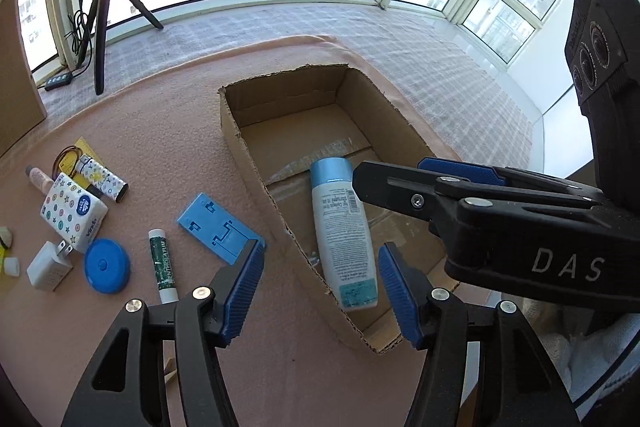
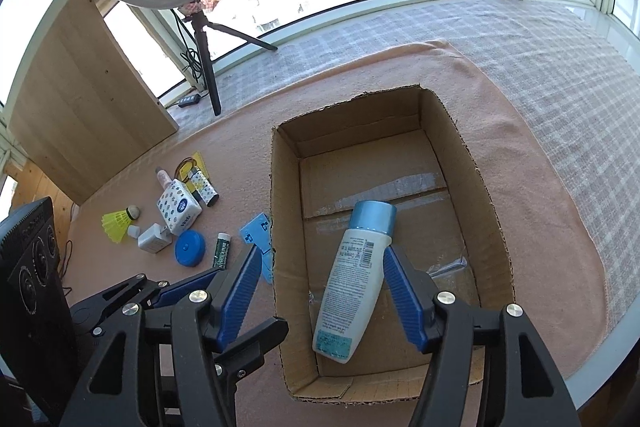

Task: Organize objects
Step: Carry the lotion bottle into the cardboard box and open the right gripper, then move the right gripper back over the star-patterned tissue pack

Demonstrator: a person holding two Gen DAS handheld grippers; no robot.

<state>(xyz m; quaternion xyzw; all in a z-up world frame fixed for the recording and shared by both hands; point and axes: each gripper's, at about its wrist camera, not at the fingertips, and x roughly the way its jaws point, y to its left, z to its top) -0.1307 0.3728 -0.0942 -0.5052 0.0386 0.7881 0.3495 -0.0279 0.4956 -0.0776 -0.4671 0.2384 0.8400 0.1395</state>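
Sunlit windows ring a table draped in a pink cloth (image 2: 520,163). At lower left of the right-wrist frame lie loose items: shuttlecock (image 2: 116,223), tissue pack (image 2: 178,207), blue disc (image 2: 190,248), lip balm (image 2: 222,251). Right of them, the cardboard box (image 2: 486,187) holds one bottle (image 2: 352,283), lying flat, long axis running up-frame, blue cap farthest away. Both the left gripper (image 1: 320,285) and right gripper (image 2: 316,291) hang over it, jaws wide apart, empty. Next probably calls for fetching another loose item.

Both claws hang side by side, jaws spread wide and holding nothing. The left claw (image 1: 322,283) points forward and down. The right claw (image 2: 318,285) sits just beside it, its black body crossing the left wrist view.
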